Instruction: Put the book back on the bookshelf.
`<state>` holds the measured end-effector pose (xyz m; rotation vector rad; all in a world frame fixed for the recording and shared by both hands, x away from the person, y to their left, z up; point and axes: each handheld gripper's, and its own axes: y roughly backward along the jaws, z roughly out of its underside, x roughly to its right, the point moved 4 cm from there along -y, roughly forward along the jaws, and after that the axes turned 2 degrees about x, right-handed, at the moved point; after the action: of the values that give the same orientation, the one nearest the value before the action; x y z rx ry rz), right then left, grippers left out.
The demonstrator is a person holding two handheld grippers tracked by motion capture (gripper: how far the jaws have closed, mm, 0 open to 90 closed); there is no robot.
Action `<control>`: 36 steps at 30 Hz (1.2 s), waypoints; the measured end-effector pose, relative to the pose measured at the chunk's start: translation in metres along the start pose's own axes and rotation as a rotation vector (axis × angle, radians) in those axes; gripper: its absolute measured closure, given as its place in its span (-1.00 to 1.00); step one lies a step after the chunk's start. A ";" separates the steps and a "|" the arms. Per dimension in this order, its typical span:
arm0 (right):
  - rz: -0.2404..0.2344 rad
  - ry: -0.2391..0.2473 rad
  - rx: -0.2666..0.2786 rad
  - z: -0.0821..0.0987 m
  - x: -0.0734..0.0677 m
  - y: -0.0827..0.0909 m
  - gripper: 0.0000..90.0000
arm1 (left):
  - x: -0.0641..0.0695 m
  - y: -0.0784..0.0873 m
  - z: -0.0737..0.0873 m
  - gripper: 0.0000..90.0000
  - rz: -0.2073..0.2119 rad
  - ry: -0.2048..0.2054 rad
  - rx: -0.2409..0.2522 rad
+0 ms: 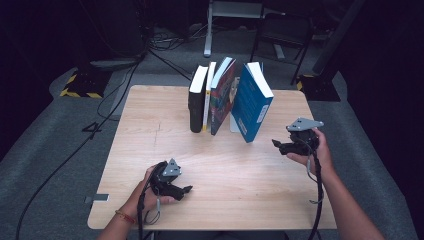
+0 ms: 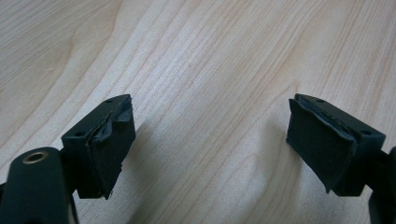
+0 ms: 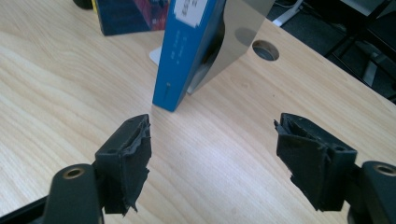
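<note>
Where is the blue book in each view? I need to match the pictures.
High view: the blue book leans at the right end of the row of books, ahead of the right gripper.
Left gripper view: not in it.
Right gripper view: the blue book stands top centre, beyond the open fingers.
Shared landmark: the wooden table.

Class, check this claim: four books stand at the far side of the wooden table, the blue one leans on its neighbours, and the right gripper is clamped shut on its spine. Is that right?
Not quite. The right gripper is open with nothing between its jaws, apart from the blue book, as the right gripper view shows. The rest holds: four books at the far side of the wooden table, the blue one leaning.
</note>
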<state>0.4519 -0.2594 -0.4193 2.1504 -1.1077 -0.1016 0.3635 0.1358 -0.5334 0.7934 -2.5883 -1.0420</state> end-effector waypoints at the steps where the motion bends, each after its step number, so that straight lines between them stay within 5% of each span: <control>1: 0.003 0.007 -0.005 0.003 0.000 0.001 -0.39 | 0.000 0.000 0.000 -0.66 0.000 0.000 0.000; 36: -0.035 0.094 -0.059 0.095 -0.018 0.027 -0.39 | 0.000 0.000 0.000 -0.66 0.000 0.001 0.001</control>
<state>0.3870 -0.3093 -0.4776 2.1007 -1.0014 -0.0487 0.3636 0.1357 -0.5334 0.7938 -2.5882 -1.0410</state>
